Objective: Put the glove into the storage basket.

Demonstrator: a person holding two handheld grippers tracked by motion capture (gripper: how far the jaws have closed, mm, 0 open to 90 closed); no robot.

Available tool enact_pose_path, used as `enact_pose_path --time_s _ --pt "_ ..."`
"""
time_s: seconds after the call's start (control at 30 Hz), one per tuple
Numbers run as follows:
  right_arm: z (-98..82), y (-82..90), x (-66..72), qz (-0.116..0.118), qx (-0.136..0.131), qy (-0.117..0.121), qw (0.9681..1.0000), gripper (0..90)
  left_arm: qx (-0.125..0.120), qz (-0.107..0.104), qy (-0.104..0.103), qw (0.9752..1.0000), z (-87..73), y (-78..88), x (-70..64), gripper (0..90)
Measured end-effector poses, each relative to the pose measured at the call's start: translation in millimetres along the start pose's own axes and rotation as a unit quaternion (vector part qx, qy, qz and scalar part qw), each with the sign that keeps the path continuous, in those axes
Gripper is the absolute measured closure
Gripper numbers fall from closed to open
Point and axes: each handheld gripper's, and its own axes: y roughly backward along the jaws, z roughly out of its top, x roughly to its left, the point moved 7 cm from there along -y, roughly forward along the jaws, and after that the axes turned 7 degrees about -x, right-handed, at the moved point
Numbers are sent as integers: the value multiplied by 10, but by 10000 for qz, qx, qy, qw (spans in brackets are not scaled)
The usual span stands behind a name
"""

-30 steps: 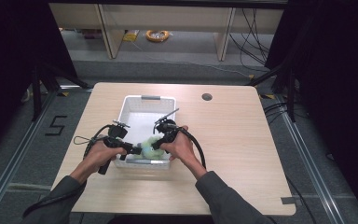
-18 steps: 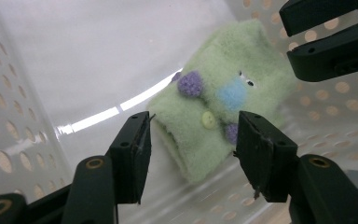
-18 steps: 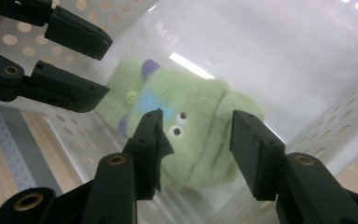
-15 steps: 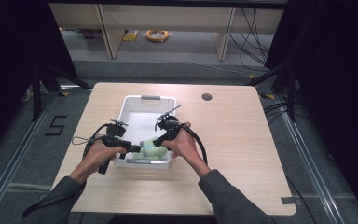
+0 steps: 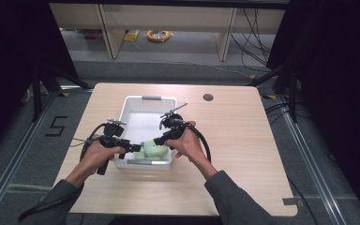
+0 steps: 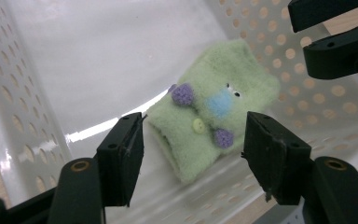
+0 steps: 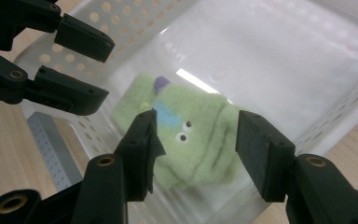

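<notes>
and here we are over the pale wooden table [image 5: 243, 154], where a white perforated plastic basket [image 5: 146, 104] sits a little toward 9 o'clock of centre. inside it, down at the 6 o'clock end against the near wall, lies a fuzzy green folded sock with a blue patch, purple pompoms and 2 little eyes [image 5: 151, 149].

the left gripper [image 5: 132, 147] comes in from 8 o'clock, tips over the basket's near corner, just beside the sock. in the left gripper view its jaws stand wide apart, nothing held, the sock [image 6: 214, 128] lying on the basket floor [image 6: 102, 56] between and beyond them.

the right gripper [image 5: 161, 139] reaches in from 4 o'clock, its tips low over the sock. in the right gripper view its jaws are also well open, framing the sock [image 7: 191, 135] with a gap on each side, gripping nothing. the left gripper [image 7: 81, 65] shows there at 10 o'clock, open over the basket wall [image 7: 74, 121].

a small dark round hole [image 5: 208, 97] marks the table at 1 o'clock.
</notes>
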Motion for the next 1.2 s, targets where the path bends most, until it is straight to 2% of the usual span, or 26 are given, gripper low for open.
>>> enact_pose_path --time_s 0.03,0.1,0.17,0.2,0.27,0.3,0.33,0.4,0.47,0.5,0.53,0.57,0.6,0.63,0.7,0.77,0.8,0.87,1.0,1.1,1.13,1.17,1.2 --pt "-4 19 15 19 17 -45 10000 482 -60 11 35 10000 3 0 -4 367" --pt "11 59 19 99 -117 63 9999 442 -165 34 3 9999 1 21 -13 353" --pt "13 74 30 157 -146 111 9997 438 -161 18 14 9999 -4 29 -18 342" --pt "21 111 33 276 -262 215 9990 421 -233 -15 99 9997 -4 44 -37 337" --pt "9 160 39 292 -292 201 9989 413 -205 21 65 9998 -8 72 -42 327" --pt "9 160 39 292 -292 201 9989 413 -288 -33 116 9995 -2 82 -60 327" --pt "-2 207 30 311 -341 193 9987 406 -338 -103 74 9993 -3 106 -98 321" --pt "-8 230 7 265 -362 244 9987 402 -322 -134 30 9994 -11 118 -123 311" --pt "-41 306 -16 167 -351 54 9992 394 -357 -195 -28 9992 -21 144 -206 303" --pt "-41 306 -16 167 -351 54 9992 394 -357 -195 -28 9992 -21 144 -206 300" --pt "-38 329 -26 189 -410 127 9989 392 -385 -194 -36 9991 -20 154 -234 300" --pt "-37 350 -11 318 -490 140 9982 387 -441 -267 -22 9987 -17 165 -274 295" --pt "-49 388 -17 263 -486 100 9984 382 -432 -293 -65 9986 -19 177 -291 288" --pt "-50 429 -23 292 -582 140 9978 379 -438 -348 -85 9984 -29 187 -349 278" --pt "-46 447 -36 279 -683 189 9971 376 -454 -385 -78 9982 -37 185 -380 271" --pt "-64 505 -37 348 -697 151 9968 370 -437 -441 -130 9980 -58 197 -434 258" --pt "-71 526 -56 307 -728 200 9967 367 -514 -453 -94 9976 -59 197 -467 254" --pt "-111 593 -72 349 -791 132 9962 356 -524 -521 -237 9970 -86 222 -537 239" --pt "-161 655 -109 314 -822 109 9961 352 -550 -547 -283 9966 -126 222 -608 234" --pt "-198 722 -157 283 -900 135 9954 349 -682 -586 -196 9958 -139 236 -697 232" --pt "-213 746 -156 319 -908 81 9953 349 -741 -607 -210 9952 -140 255 -727 232" --pt "-224 771 -187 278 -966 125 9949 347 -759 -620 -227 9949 -142 266 -741 233" --pt "-254 813 -195 275 -974 51 9948 346 -790 -635 -220 9946 -147 278 -763 233"
